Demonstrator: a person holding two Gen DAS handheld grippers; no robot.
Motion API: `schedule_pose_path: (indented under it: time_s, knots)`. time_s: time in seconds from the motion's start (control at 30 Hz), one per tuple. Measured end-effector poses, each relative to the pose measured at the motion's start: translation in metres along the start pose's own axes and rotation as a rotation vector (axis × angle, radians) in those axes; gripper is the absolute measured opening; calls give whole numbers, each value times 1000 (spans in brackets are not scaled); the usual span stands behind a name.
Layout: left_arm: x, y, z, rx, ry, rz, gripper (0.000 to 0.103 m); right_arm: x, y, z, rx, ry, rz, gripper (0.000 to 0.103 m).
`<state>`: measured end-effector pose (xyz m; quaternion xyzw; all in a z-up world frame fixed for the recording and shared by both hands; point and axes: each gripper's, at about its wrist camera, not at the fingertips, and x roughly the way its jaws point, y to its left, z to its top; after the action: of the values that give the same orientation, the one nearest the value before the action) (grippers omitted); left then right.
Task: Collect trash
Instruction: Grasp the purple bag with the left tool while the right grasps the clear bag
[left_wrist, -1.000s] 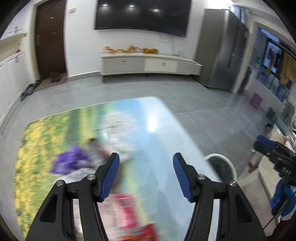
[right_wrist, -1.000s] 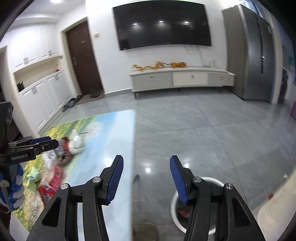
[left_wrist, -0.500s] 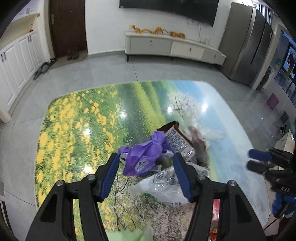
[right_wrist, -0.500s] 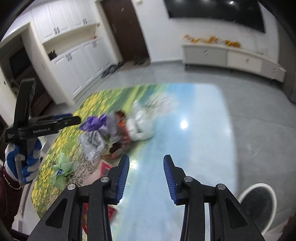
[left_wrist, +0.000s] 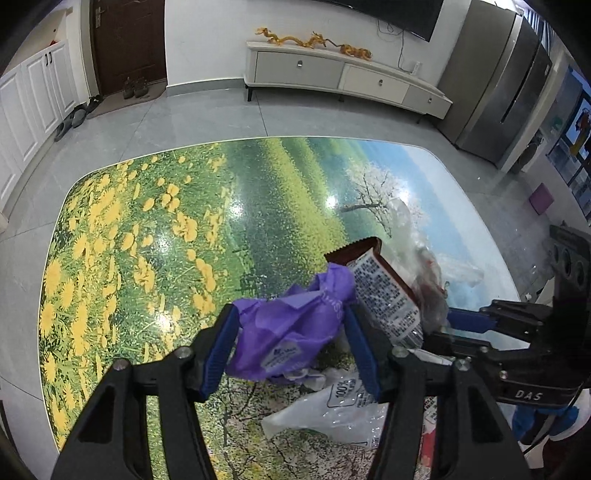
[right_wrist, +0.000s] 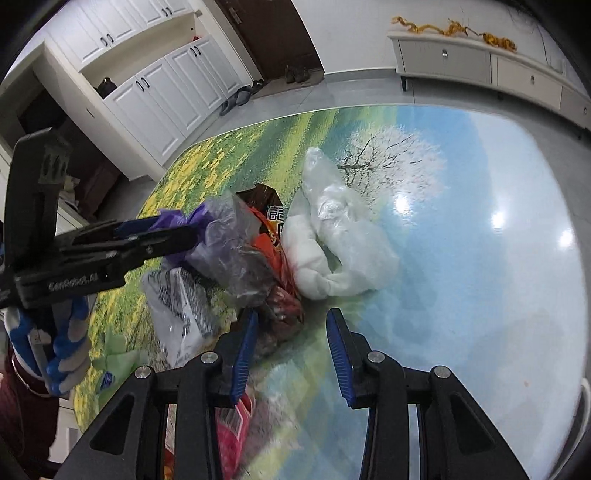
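Note:
A heap of trash lies on the meadow-print table (left_wrist: 155, 206). In the left wrist view my left gripper (left_wrist: 291, 343) is open, its jaws on either side of a crumpled purple bag (left_wrist: 291, 328). Beside it stands a brown snack wrapper (left_wrist: 384, 288), with a clear printed bag (left_wrist: 332, 406) below. In the right wrist view my right gripper (right_wrist: 291, 347) is open just in front of the heap, near dark red wrappers (right_wrist: 280, 306). A white plastic bag (right_wrist: 332, 236) and an orange wrapper (right_wrist: 273, 236) lie behind. The left gripper (right_wrist: 162, 232) reaches in from the left at the purple bag (right_wrist: 195, 218).
A green wrapper (right_wrist: 114, 354) and pink and red packets (right_wrist: 229, 435) lie at the table's near edge. A white bin rim (right_wrist: 585, 402) shows at the far right, beyond the table. The floor, a TV cabinet (left_wrist: 332, 74) and white cupboards (right_wrist: 155, 92) surround the table.
Both grippers have swung from the room toward the table and closed in on the trash heap. The left jaws now flank the purple bag; the right gripper is lower and nearer.

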<state>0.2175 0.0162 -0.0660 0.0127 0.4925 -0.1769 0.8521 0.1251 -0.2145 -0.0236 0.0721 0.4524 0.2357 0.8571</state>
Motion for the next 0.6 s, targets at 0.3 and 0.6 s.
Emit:
schedule_pose_path:
  time_s: [0.3, 0.6]
  knots:
    - [-26, 14, -5, -109, -58, -71, 24, -23, 13, -9, -50, -52, -27, 17]
    - [-92, 15, -5, -156, -166, -127, 24, -90, 19, -22, -71, -187, -42, 17]
